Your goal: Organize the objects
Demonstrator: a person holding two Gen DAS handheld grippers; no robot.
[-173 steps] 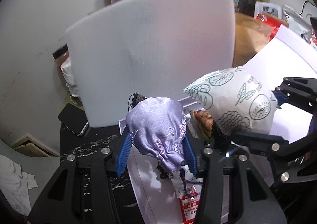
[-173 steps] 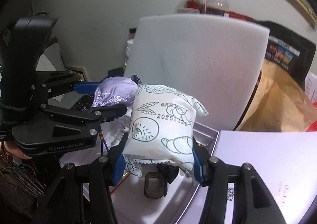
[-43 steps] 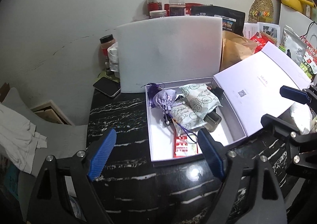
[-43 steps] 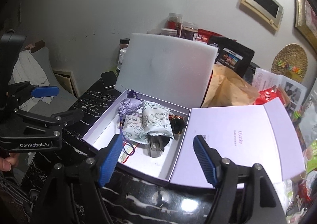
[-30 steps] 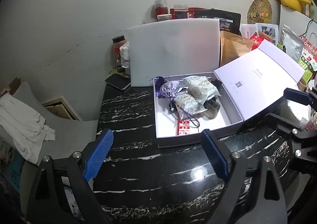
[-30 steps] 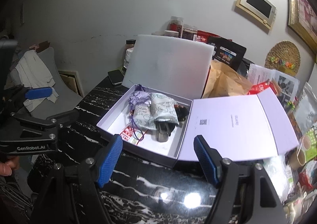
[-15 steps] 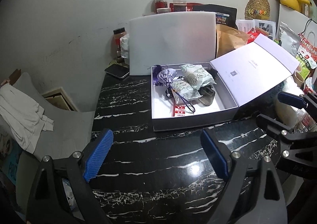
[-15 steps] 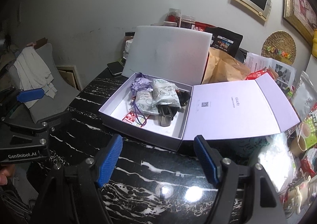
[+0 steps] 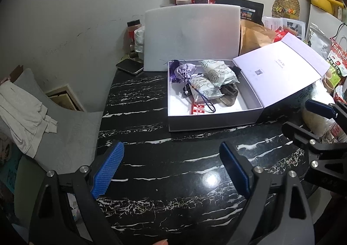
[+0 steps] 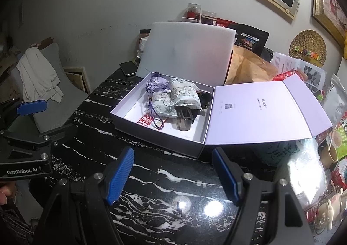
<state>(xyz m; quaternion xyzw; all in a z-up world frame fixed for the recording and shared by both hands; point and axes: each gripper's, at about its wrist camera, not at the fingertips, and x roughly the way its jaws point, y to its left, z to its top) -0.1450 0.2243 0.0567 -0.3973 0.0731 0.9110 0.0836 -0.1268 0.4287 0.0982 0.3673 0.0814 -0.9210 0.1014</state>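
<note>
The white box (image 10: 156, 136) sits on the black marbled bench (image 9: 173, 180) with its lid (image 10: 260, 110) folded flat to the side, presumably so things can go in from above. Inside, bunched toward the far end, lie a lilac pouch (image 9: 184, 70), two printed snack packets (image 10: 184, 93) and a dark item partly under them, perhaps a small case; a red tag (image 9: 198, 108) lies nearer the front. Both tools hang above bare bench short of the box: the left gripper (image 9: 171, 171) has its jaws spread wide and empty, and the right gripper (image 10: 173, 175) is likewise spread with nothing between its pads.
</note>
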